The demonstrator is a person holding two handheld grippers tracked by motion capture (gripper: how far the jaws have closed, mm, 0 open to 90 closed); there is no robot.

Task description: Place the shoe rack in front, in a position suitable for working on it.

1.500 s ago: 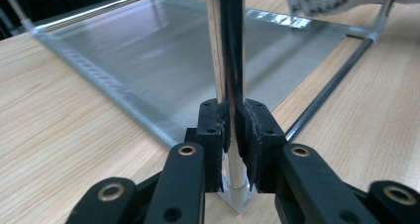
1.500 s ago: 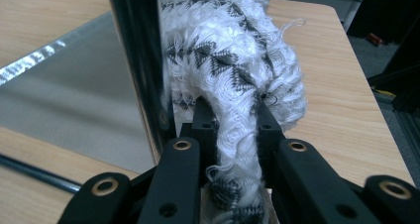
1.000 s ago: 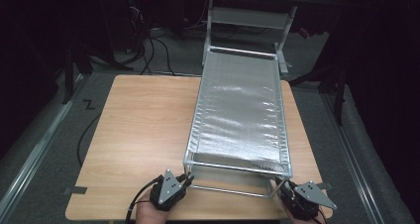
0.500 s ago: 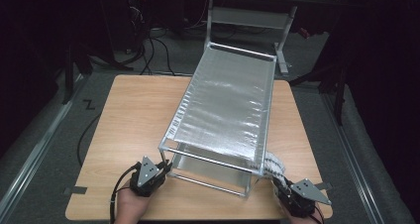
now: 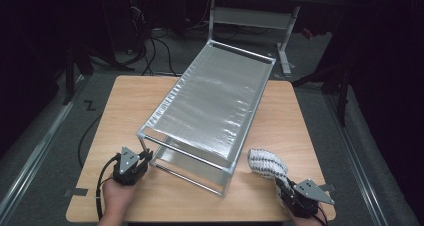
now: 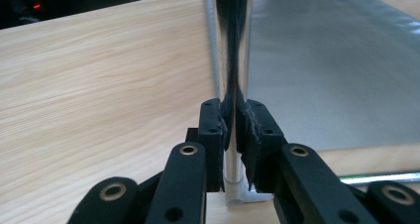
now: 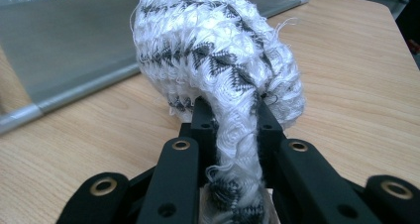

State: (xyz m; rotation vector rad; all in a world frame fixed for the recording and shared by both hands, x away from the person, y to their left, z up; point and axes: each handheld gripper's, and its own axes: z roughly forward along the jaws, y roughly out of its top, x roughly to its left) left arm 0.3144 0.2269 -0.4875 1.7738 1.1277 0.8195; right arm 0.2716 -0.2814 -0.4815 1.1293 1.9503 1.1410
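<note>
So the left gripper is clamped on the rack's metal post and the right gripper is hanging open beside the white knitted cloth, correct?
Not quite. The right gripper is not open: the right gripper view shows its jaws shut on the white knitted cloth, a bunched strip of it pinched between them. The rest holds: the left gripper is clamped on the rack's metal post.

In the high view, both hands are cut off by the bottom edge at 6 o'clock. In the left gripper view, the rack's chrome post is cut off at 12 o'clock. In the right gripper view, the knitted cloth hides the rack's far frame, and its tail end is covered between the fingers.
</note>
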